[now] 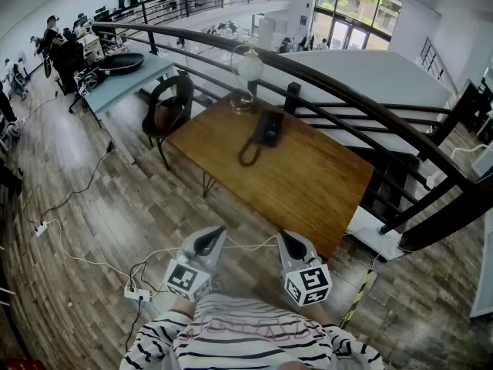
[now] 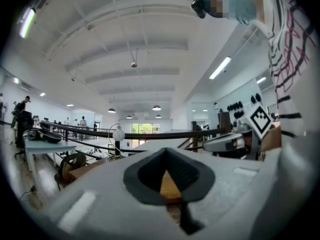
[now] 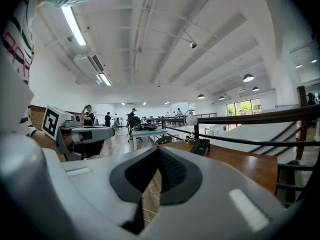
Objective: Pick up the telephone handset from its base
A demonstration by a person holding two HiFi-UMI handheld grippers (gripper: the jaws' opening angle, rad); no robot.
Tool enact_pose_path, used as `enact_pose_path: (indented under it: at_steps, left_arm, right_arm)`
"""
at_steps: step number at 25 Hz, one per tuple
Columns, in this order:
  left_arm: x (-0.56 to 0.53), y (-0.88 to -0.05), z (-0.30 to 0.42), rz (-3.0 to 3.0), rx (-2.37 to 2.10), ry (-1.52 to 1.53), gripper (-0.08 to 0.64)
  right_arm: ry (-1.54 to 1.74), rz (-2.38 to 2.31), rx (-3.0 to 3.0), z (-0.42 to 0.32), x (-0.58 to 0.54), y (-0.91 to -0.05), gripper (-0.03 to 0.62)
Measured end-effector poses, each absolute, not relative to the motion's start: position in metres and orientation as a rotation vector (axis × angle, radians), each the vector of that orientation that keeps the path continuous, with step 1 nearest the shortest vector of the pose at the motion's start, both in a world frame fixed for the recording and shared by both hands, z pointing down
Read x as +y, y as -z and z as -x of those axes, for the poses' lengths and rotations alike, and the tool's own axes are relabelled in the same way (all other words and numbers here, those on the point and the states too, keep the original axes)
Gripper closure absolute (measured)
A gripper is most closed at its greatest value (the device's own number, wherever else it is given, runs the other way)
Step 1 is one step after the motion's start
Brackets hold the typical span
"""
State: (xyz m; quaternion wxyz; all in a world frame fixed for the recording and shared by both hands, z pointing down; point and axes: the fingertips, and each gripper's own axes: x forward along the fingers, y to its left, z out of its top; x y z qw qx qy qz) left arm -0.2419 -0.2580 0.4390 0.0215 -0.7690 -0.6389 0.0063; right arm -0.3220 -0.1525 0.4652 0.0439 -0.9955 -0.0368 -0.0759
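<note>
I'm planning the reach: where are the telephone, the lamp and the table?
telephone (image 1: pixel 269 127): head view, middle of its black body.
lamp (image 1: pixel 249 66): head view, on its round globe.
table (image 1: pixel 308 183): head view, bare wooden top.

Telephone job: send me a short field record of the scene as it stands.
telephone: far part of the wooden table, handset apparently on its base
coiled cord: on the table beside the telephone
globe lamp: just behind the telephone
left gripper: shut, empty, short of the table
right gripper: shut, empty, short of the table
contact: none
</note>
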Motion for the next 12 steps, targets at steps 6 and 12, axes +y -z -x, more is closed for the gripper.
enact_pose_path:
  at_steps: [6, 12]
  left_arm:
    - [-0.261, -0.446, 0.239, 2.4, -1.957, -0.011, 0.557]
    - [-0.261, -0.455, 0.227, 2.43, -1.954, 0.028, 0.557]
  right_arm:
    - [0.185, 3.014, -0.04, 0.317, -0.154, -0.468, 0.592]
    - [0.2, 3.009, -0.075, 0.31, -0.146, -0.476, 0.592]
